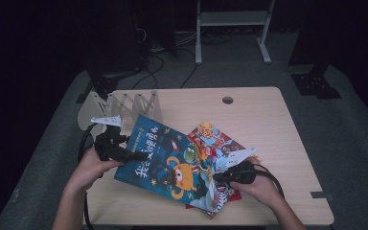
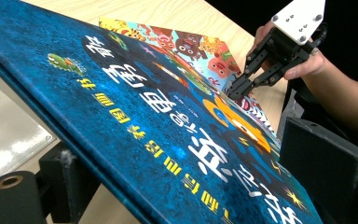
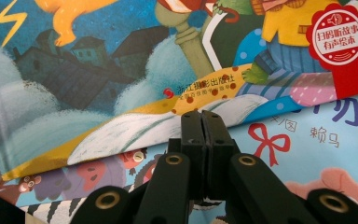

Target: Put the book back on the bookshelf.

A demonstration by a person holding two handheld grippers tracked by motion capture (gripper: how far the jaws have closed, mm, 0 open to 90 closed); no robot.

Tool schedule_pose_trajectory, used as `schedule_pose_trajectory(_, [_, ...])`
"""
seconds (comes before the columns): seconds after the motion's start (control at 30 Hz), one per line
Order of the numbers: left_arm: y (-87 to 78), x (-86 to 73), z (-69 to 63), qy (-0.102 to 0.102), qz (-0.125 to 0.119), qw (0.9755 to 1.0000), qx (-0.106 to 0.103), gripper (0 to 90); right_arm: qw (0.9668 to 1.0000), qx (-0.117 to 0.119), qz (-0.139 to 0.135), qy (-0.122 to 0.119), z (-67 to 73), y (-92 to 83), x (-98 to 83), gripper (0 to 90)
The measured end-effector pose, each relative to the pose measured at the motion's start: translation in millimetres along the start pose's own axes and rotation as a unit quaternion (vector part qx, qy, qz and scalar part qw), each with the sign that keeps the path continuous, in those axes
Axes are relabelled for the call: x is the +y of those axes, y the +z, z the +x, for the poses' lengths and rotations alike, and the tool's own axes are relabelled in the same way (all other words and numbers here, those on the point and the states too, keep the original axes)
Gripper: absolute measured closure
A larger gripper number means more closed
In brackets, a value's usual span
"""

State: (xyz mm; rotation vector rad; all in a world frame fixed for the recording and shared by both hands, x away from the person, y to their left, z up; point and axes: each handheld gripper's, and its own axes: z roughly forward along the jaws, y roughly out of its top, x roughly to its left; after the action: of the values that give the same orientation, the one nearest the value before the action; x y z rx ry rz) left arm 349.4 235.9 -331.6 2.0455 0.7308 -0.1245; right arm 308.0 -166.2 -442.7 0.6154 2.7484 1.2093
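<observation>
A big blue picture book (image 1: 165,163) lies slanted across the table's front middle, partly over a colourful cartoon book (image 1: 215,138). My left gripper (image 1: 139,155) is shut on the blue book's left edge. In the left gripper view the cover (image 2: 168,116) rises tilted between the jaws, off the tabletop. My right gripper (image 1: 216,178) is shut with nothing in it. Its tips (image 3: 201,122) press at the blue book's (image 3: 98,70) lower right edge, above the colourful book (image 3: 307,135). The left gripper view also shows the right gripper (image 2: 235,91) farther off.
A white book rack (image 1: 124,105) with several upright dividers stands at the table's back left. A round cable hole (image 1: 227,100) sits near the far edge. A red sheet or cover (image 1: 235,196) pokes out under the books. A white frame (image 1: 232,28) stands behind the table.
</observation>
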Motion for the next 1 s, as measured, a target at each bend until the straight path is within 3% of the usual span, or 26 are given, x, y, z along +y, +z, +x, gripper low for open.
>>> schedule_pose_trajectory(0.37, [-0.1,21.5,8.8,-0.009,0.009,0.9999,0.004,21.5,1.0000,-0.001,-0.002,0.008,1.7,1.5,0.8,87.0])
schedule_pose_trajectory(1.0, [0.3,78.7,22.8,0.005,0.051,0.9987,0.006,38.9,0.9997,0.001,-0.018,0.017,5.3,15.4,9.5,87.8])
